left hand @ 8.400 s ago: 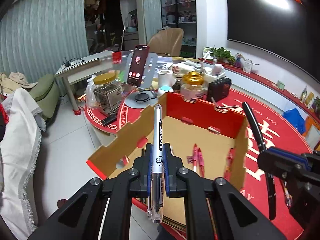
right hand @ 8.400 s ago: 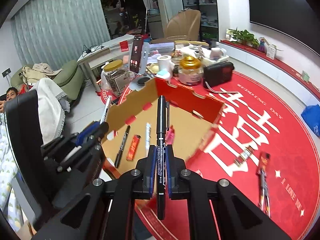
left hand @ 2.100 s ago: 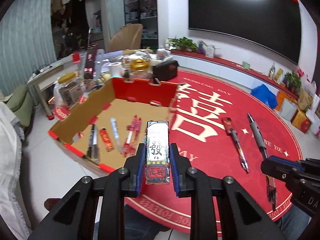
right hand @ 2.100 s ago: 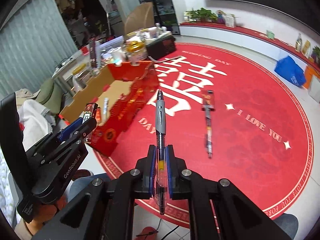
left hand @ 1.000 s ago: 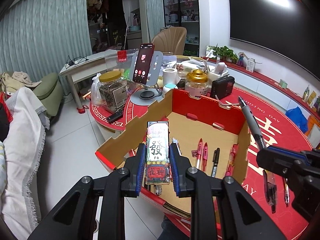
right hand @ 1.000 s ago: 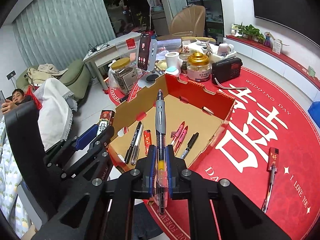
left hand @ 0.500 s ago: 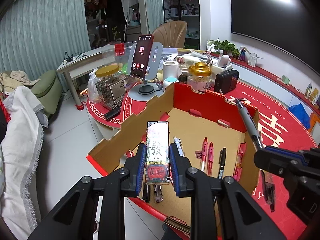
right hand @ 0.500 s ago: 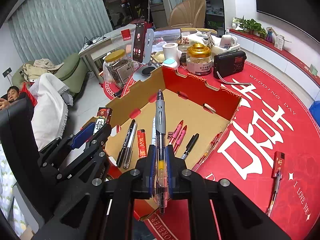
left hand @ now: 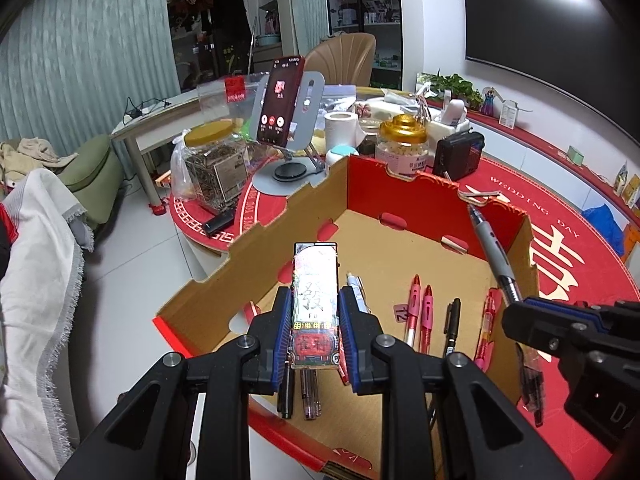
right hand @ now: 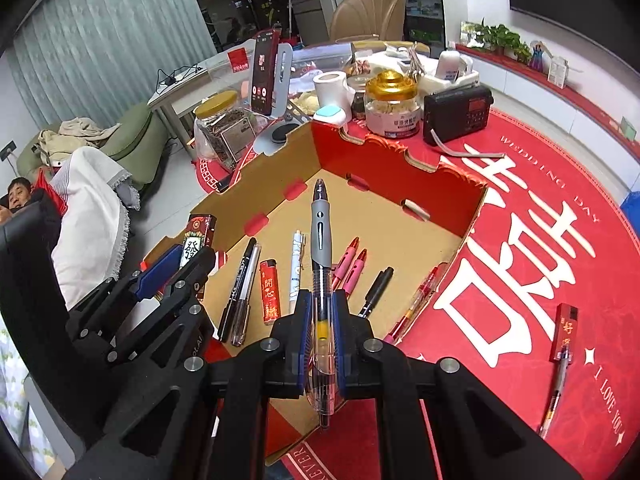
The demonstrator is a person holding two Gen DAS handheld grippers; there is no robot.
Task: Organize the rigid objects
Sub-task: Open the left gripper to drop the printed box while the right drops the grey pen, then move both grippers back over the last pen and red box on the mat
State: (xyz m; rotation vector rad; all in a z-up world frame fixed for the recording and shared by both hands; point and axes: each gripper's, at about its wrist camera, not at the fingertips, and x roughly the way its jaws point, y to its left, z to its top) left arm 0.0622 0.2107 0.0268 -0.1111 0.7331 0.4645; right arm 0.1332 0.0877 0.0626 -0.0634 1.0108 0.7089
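My left claw [left hand: 315, 322] clamps the lighter [left hand: 315, 304], my right claw [right hand: 321, 322] the grey pen [right hand: 321, 248]; I lower each over the cardboard box [right hand: 440, 204], releasing beside the sorted pens.

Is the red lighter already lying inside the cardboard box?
Yes, the red lighter lies flat on the floor of the cardboard box, between a black pen and a white pen.

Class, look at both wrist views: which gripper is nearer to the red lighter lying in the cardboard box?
Probably the left. The left gripper, shut on a mahjong-print box, hangs almost over the red lighter. The right gripper, shut on a grey pen, sits beside it, toward the pink pens.
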